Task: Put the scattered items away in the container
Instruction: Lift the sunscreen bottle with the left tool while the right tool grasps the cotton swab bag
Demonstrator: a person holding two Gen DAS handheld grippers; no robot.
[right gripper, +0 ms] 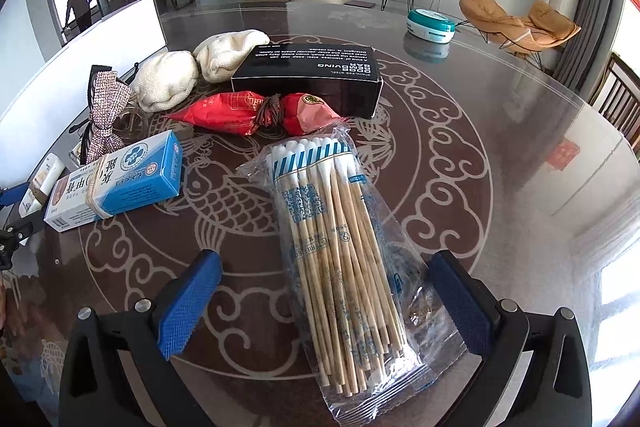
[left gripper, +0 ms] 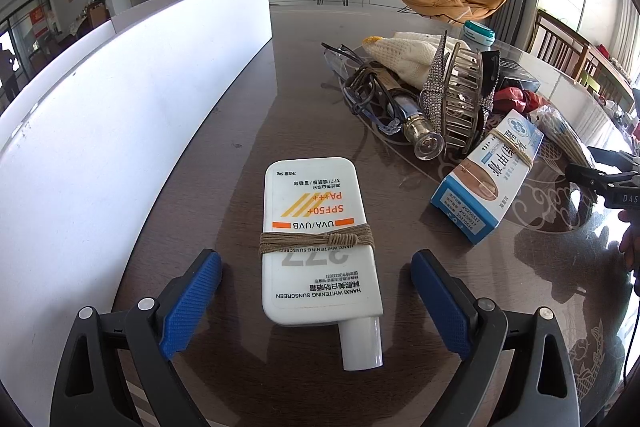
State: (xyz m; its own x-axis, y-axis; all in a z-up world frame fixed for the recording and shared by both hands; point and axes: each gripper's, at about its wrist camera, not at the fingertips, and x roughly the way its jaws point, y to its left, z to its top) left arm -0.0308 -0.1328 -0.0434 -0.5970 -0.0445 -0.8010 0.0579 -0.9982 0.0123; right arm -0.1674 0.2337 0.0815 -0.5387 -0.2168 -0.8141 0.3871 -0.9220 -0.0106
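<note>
White sunscreen tube [left gripper: 320, 239] between spread left fingers [left gripper: 192, 303] | untouched

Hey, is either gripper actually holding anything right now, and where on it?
Nothing is held. The left gripper is open astride the sunscreen bottle, its fingers clear of it. The right gripper is open around the cotton swab pack.

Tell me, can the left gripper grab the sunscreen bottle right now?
Probably yes. The left gripper is open with the sunscreen bottle lying flat between its fingers, and nothing sits in the way.
</note>
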